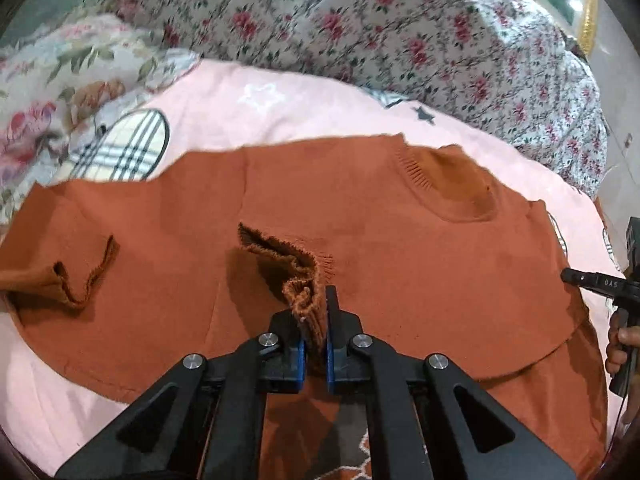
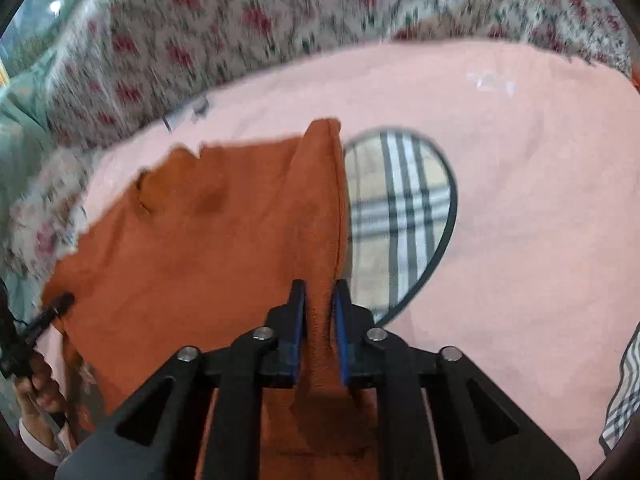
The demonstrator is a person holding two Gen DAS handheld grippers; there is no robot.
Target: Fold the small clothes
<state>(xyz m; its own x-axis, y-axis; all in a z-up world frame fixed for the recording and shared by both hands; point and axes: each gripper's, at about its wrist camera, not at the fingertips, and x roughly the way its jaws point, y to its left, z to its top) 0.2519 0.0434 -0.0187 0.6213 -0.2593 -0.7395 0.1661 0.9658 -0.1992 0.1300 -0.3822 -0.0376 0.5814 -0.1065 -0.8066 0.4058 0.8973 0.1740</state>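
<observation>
**Left wrist view: both grippers pinching the rust sweater**

The rust-orange sweater [image 1: 360, 240] lay spread on a pink blanket [image 1: 280, 108] on the bed, its lower hem cut off by the frame. The left gripper [image 1: 316, 312] had its fingers nearly together, clamped on a bunched ribbed cuff [image 1: 304, 292]. At the right edge, a hand [image 1: 618, 344] was partly cropped. In the blurred right wrist view, the right gripper [image 2: 320, 300] was narrowly closed on a raised fold of sweater beside a plaid patch [image 2: 396, 208].
</observation>
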